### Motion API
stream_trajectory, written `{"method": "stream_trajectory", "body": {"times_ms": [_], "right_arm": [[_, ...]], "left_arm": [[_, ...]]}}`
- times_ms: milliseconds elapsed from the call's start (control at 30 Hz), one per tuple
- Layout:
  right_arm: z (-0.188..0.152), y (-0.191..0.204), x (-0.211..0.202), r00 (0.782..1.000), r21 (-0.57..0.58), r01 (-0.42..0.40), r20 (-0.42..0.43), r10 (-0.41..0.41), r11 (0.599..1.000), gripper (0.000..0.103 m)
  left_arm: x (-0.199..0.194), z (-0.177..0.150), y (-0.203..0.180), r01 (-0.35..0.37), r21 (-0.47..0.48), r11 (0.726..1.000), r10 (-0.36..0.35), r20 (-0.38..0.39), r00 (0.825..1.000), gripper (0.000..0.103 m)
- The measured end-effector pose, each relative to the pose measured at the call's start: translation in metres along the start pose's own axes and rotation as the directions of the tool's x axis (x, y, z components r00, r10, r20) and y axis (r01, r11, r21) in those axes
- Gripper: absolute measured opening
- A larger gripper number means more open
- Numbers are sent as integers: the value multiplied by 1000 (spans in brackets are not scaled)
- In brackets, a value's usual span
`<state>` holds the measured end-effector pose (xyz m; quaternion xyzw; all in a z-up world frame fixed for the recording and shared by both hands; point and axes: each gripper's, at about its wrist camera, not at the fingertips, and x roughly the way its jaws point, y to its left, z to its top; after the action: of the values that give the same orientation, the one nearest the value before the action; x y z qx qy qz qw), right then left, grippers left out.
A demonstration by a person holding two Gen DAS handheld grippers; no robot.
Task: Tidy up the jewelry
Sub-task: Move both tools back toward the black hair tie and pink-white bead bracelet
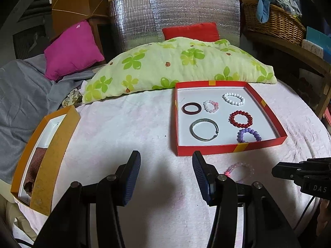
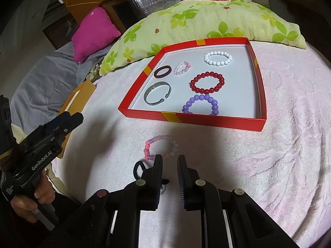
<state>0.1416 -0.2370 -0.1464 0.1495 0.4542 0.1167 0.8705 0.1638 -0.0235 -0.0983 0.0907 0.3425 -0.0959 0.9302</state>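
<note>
A red tray (image 1: 209,150) (image 2: 206,121) on the pink blanket holds several bracelets: white beads (image 2: 217,58), red beads (image 2: 207,82), purple beads (image 2: 200,104), a silver bangle (image 2: 157,94), a dark red bangle (image 2: 162,71) and a small pink-white one (image 2: 182,68). A clear pink bead bracelet (image 2: 160,147) (image 1: 240,170) lies on the blanket in front of the tray. My right gripper (image 2: 170,159) is open and empty, just short of that bracelet. My left gripper (image 1: 166,156) is open and empty, left of it. A black ring (image 2: 139,168) and a small clear item lie by the right gripper's left finger.
An orange box (image 1: 45,157) with brown cloth inside stands at the left edge of the blanket. A green floral pillow (image 1: 178,66) lies behind the tray, with a magenta cushion (image 1: 72,49) and grey cloth to the left. A wicker basket (image 1: 273,22) sits at the back right.
</note>
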Motion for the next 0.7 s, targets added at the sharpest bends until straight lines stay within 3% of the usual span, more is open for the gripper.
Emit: {"method": "stream_trajectory", "body": {"times_ms": [700], "right_arm": [[2, 4, 3, 1000, -6, 10, -3, -10, 1000, 17]], "left_arm": [[-2, -3, 6, -24, 12, 1000, 24, 0, 1000, 53]]}}
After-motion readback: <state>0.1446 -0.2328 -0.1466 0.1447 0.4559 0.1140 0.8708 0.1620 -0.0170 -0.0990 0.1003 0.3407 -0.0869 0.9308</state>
